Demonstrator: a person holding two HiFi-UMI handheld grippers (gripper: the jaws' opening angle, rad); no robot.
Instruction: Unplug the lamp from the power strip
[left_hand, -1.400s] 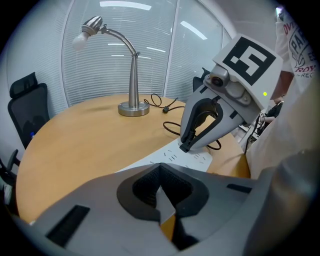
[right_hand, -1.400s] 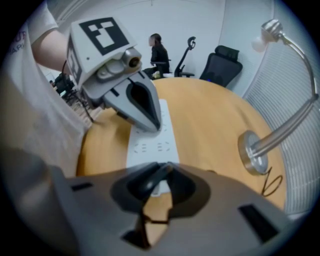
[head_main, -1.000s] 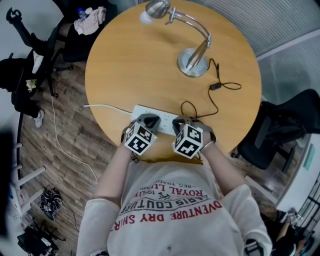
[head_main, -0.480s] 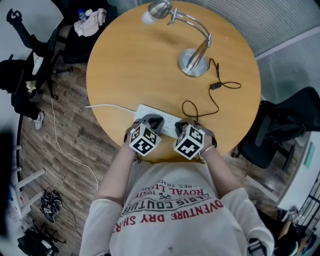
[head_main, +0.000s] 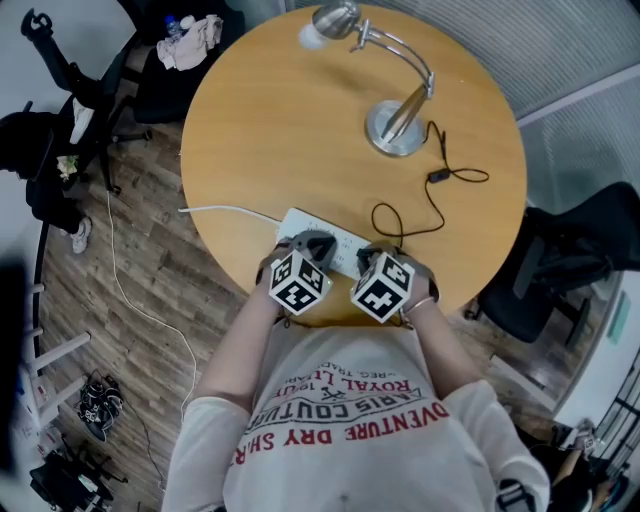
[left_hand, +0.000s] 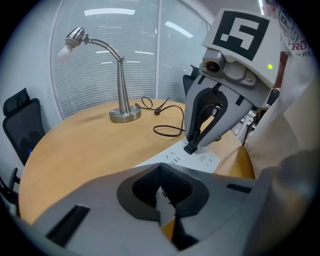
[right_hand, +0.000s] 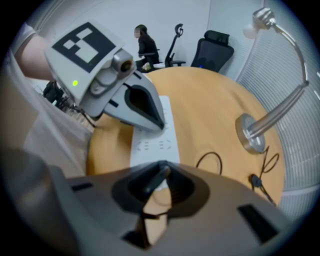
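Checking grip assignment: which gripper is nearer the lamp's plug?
Right. The right gripper clamps the plug at the power strip; the left gripper rests on the strip beside it.

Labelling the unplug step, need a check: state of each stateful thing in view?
left gripper: jaws together, tips on the power strip.
right gripper: shut on the plug.
plug: looks seated in the power strip, not yet pulled.
power strip: flat on the table.
lamp: upright, bulb looks unlit.
lamp cord: slack, looped on the table.
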